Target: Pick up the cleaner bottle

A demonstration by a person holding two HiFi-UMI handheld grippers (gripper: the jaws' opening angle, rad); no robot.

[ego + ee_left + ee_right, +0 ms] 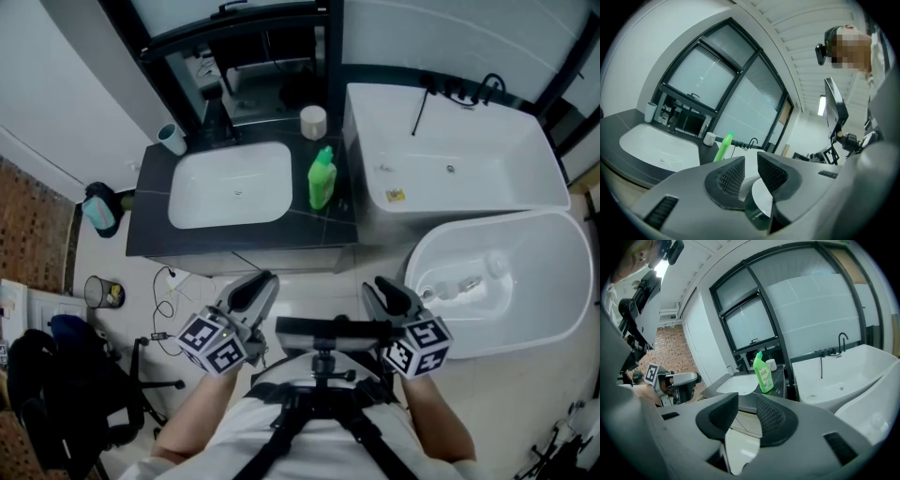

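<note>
Cleaner bottle [322, 178], green, stands upright and untouched on the dark counter [150, 230], just right of the white sink [230, 185]. Nothing is done yet: both grippers hang well short of it. The left gripper [258, 284] has jaws slightly apart, the right gripper [382, 289] wider, both empty. Bathroom: white bathtub [450, 155] right of the counter, pale floor [314, 286] below.

Your left gripper [751, 163] hides the lower half of the cleaner bottle [723, 147] in its own view; overhead, it's too small to read.
</note>
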